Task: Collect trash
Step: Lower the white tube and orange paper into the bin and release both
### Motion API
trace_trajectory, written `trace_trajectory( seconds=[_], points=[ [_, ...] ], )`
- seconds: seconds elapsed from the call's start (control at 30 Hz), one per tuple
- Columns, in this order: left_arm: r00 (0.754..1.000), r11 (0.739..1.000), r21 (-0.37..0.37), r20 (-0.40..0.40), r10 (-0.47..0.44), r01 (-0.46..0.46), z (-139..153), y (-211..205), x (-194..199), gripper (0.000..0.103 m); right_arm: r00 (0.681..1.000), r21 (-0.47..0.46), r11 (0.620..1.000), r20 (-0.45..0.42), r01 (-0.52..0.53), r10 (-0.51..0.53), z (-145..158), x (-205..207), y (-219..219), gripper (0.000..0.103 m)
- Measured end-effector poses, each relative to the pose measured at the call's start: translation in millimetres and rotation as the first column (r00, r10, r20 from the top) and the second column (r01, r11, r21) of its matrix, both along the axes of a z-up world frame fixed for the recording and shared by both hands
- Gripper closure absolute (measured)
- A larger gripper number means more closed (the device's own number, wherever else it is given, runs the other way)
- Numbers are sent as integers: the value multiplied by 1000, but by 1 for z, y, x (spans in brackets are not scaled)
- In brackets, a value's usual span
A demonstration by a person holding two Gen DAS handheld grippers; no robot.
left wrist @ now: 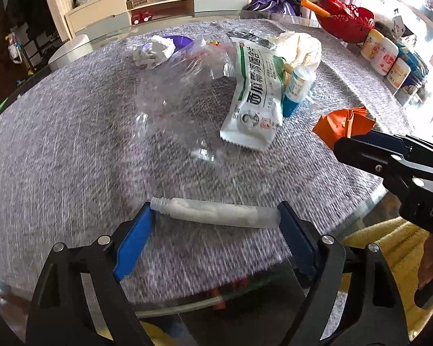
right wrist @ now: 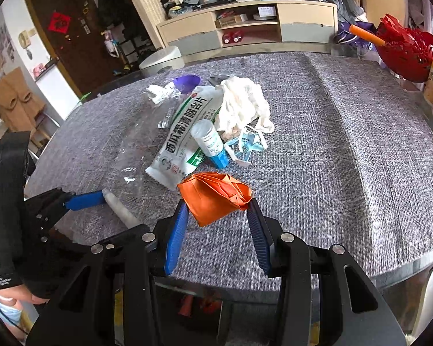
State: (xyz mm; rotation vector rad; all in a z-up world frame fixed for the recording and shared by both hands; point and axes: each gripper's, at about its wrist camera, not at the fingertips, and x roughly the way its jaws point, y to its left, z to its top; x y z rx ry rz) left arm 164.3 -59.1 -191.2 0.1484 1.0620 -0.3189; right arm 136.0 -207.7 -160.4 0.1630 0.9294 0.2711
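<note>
The left tool (left wrist: pixel 215 216) has its blue pads spread to either end of a translucent white tube (left wrist: pixel 216 215), which lies crosswise between them on the grey-clothed worktop (left wrist: pixel 72 150); the pads sit right at the tube's threaded neck and its flat end, though whether they press on it cannot be told. The right tool (right wrist: pixel 216 210) stands with its jaws parted on either side of a crumpled orange paper (right wrist: pixel 215 199); both pads (right wrist: pixel 177 230) look to be touching the paper's sides, but a firm grip cannot be told.

Taking the green-and-white sachet (right wrist: pixel 182 132) as landmark: the orange paper lies just in front of its near end, and the white tube is nearer still and to the left. A small white bottle with a blue cap (right wrist: pixel 209 142) leans against the sachet's right side. Behind that bottle sits a wad of white tissue (right wrist: pixel 239 103), and torn blue-and-white packaging (right wrist: pixel 246 144) lies to the bottle's right. A clear crumpled plastic bag (left wrist: pixel 173 86) spreads to the sachet's left. Beyond the sachet lie a crumpled white wrapper (left wrist: pixel 154 52) and a purple dish (left wrist: pixel 180 41). Far to the right of the sachet, at the worktop's edge, stands a red lattice basket (left wrist: pixel 346 20).
</note>
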Motion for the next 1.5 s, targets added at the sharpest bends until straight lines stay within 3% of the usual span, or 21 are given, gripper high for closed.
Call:
trace_trajectory(
  seconds=[0.27, 0.47, 0.8, 1.07, 1.33, 1.5],
  points=[
    [998, 998, -42, 40, 39, -37, 24, 21, -48, 22, 999, -10, 999, 32, -42, 42, 21, -32, 12, 59],
    [997, 996, -70, 37, 64, -61, 28, 32, -88, 22, 998, -20, 997, -7, -70, 70, 13, -60, 25, 59],
    [991, 989, -104, -93, 99, -109, -25, 45, -141, 22, 977, 32, 997, -201, -70, 75, -48, -97, 31, 59],
    [972, 982, -139, -212, 100, -132, -70, 48, -167, 22, 948, 80, 993, -299, -85, 105, -86, -113, 42, 59],
    [969, 977, -168, -233, 86, -128, -76, 48, -172, 21, 943, 98, 991, -312, -88, 115, -89, -113, 45, 57],
    [968, 979, -158, -232, 92, -131, -75, 49, -171, 16, 948, 98, 993, -302, -71, 98, -86, -113, 42, 39]
  ],
)
